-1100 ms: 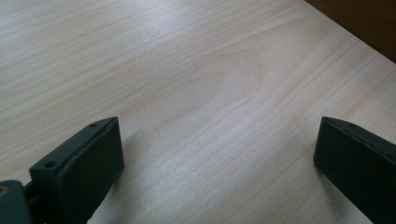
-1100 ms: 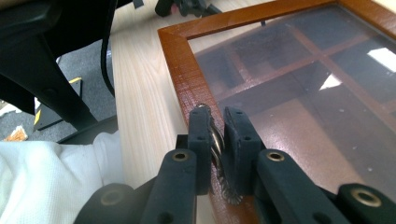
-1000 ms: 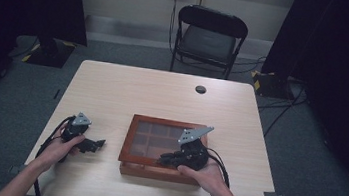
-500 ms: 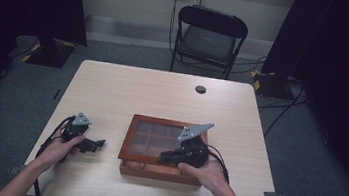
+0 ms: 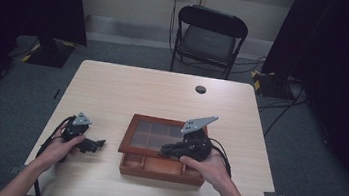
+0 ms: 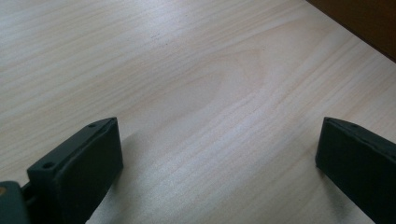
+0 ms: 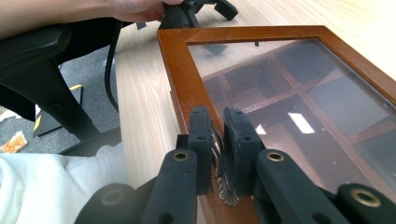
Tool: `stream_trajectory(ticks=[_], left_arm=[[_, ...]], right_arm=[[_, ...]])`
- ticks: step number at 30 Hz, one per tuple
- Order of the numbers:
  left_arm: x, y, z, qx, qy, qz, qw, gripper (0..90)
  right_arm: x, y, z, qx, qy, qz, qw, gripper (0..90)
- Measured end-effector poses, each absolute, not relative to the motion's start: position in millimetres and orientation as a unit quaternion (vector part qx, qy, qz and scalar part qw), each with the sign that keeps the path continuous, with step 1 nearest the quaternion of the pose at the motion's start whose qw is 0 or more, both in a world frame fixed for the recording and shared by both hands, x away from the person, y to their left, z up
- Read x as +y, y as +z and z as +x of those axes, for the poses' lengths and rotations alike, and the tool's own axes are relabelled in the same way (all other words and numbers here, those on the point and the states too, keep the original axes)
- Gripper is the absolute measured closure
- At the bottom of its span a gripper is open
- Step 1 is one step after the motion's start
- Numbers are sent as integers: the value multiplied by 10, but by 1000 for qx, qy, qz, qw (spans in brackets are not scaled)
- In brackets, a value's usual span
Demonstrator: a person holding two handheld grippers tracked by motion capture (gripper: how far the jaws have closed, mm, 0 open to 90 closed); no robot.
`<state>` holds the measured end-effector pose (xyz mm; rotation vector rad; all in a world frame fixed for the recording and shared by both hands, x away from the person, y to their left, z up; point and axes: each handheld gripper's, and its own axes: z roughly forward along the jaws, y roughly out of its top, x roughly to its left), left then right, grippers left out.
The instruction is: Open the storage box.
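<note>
Two black jaws of the right gripper (image 7: 216,140) pinch the small metal clasp (image 7: 220,179) on the glass lid's (image 7: 299,98) front frame. The lid looks raised a little above the wooden box (image 5: 161,167), mid-table, near edge. Likely stiff and hinged; the glass is fragile, so lift by clasp or frame. Left gripper (image 6: 219,154) rests wide open, empty, on the table (image 6: 187,70).

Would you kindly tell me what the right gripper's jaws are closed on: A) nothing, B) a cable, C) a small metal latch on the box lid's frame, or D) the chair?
C: in the right gripper view, the right gripper pinches a small metal latch on the wooden lid.
</note>
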<state>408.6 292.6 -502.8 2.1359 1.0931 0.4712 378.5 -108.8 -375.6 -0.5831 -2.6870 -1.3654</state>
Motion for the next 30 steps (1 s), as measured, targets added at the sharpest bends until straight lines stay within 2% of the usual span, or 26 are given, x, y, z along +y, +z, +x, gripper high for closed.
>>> stream_trajectory(ticks=[30], left_arm=[[2925, -5030, 4085, 421, 180, 821, 342, 0]], right_arm=[[-1100, -3569, 3844, -868, -451, -207, 22, 821]])
